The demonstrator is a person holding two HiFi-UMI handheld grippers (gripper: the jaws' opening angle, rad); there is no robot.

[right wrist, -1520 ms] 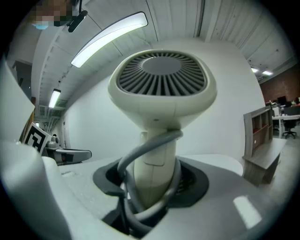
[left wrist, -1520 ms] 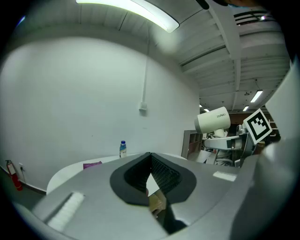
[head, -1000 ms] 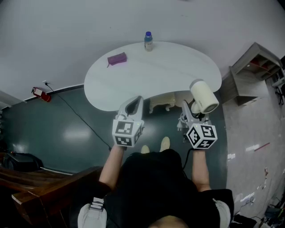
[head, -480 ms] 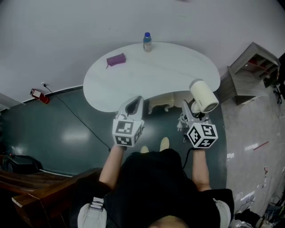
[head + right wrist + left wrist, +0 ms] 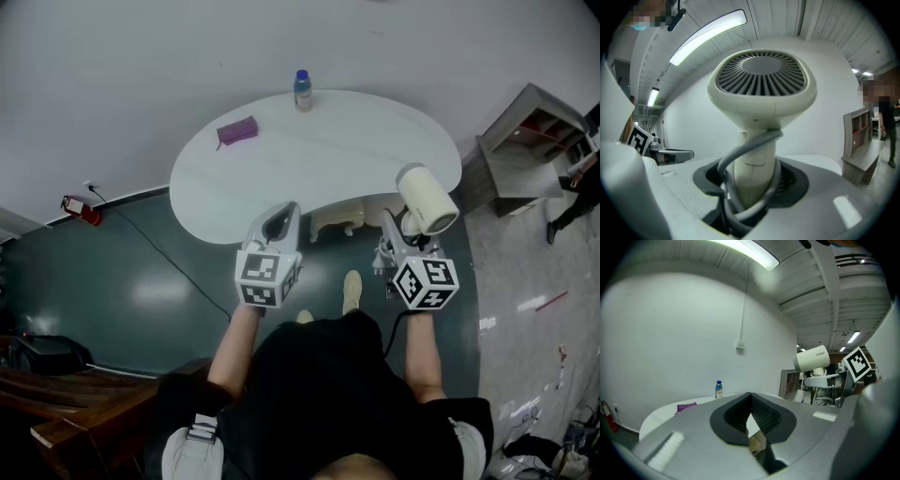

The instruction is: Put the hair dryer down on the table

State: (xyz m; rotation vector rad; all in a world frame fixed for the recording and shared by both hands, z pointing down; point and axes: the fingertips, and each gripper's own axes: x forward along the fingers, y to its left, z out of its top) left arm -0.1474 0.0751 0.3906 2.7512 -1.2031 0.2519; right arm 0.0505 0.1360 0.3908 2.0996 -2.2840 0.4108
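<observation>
A cream hair dryer (image 5: 427, 200) stands upright in my right gripper (image 5: 403, 234), which is shut on its handle (image 5: 753, 180) with the grey cord (image 5: 740, 154) looped round it. Its round grille (image 5: 761, 77) fills the right gripper view. It hangs over the floor, just short of the near right edge of the white table (image 5: 375, 150). My left gripper (image 5: 281, 223) is level beside it on the left, shut with nothing in it; its pads (image 5: 761, 413) meet at the tip. The left gripper view also catches the hair dryer (image 5: 812, 358).
A blue-capped bottle (image 5: 302, 91) and a purple pouch (image 5: 236, 131) lie at the table's far side. A wooden shelf unit (image 5: 525, 150) stands to the right, with a person (image 5: 572, 202) beyond it. A red object (image 5: 80, 208) with a cable lies on the floor at left.
Both grippers and the hair dryer have kept their places. My foot has stepped forward under the grippers, and a person has come into view at the right edge.
</observation>
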